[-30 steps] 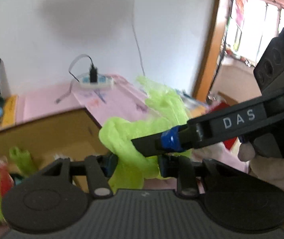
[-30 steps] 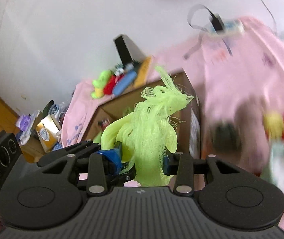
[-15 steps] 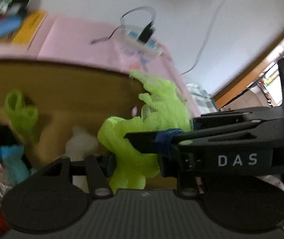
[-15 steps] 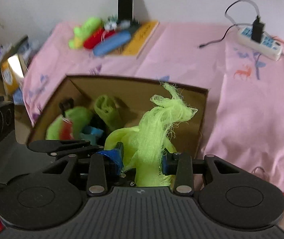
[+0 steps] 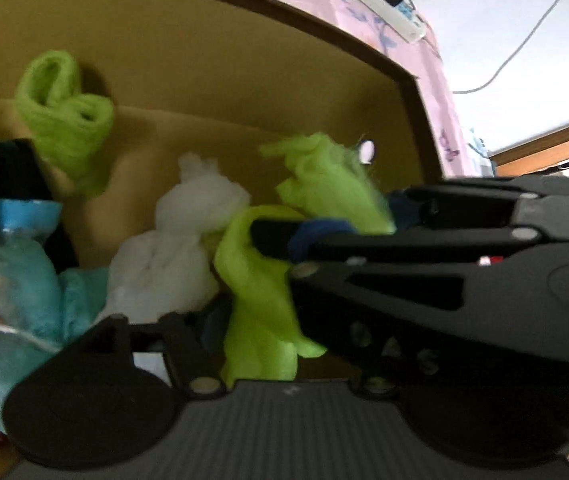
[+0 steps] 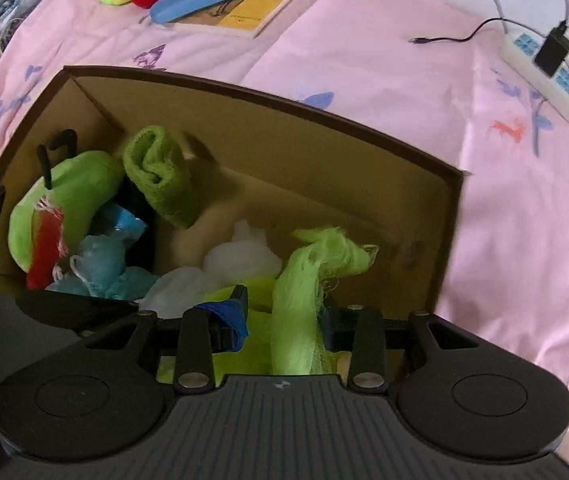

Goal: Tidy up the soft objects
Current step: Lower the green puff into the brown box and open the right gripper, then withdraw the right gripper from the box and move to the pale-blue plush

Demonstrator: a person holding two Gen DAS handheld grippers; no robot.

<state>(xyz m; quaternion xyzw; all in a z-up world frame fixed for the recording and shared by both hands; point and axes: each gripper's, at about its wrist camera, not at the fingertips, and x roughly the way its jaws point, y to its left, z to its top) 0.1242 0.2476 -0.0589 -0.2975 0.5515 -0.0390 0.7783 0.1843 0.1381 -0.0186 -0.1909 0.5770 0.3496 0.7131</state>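
Both tongs are down over the box (image 6: 244,92) now — a second ago they were up by the wall with the green cloth (image 6: 300,312) held high, and now that cloth hangs inside the box mouth, right over the pile.

Left gripper (image 5: 244,320): jaws opening, clearly wider than a moment back. The cloth's lower fold (image 5: 260,320) runs between them, but I can't tell if the pads touch it; the near finger is hidden behind the other tool.

Right gripper (image 6: 284,324): jaws easing in a touch, the twisted strand of cloth between them. Its right pad sits against the strand; the left pad, the blue-taped one, looks to stand off it. So the pinch looks loose at best.

Ahead of the tongs: a white bundle (image 6: 240,260) just beyond the cloth, teal mesh (image 6: 100,264) to the left, a rolled green towel (image 6: 156,176) further back, a green plush (image 6: 68,200) far left. All already in the box.

What it means: the carry looks done, the cloth is over its spot, and the left side is letting go. Judging by this, the drop is under way; once the right lets go too, the cloth should fall beside the white bundle.
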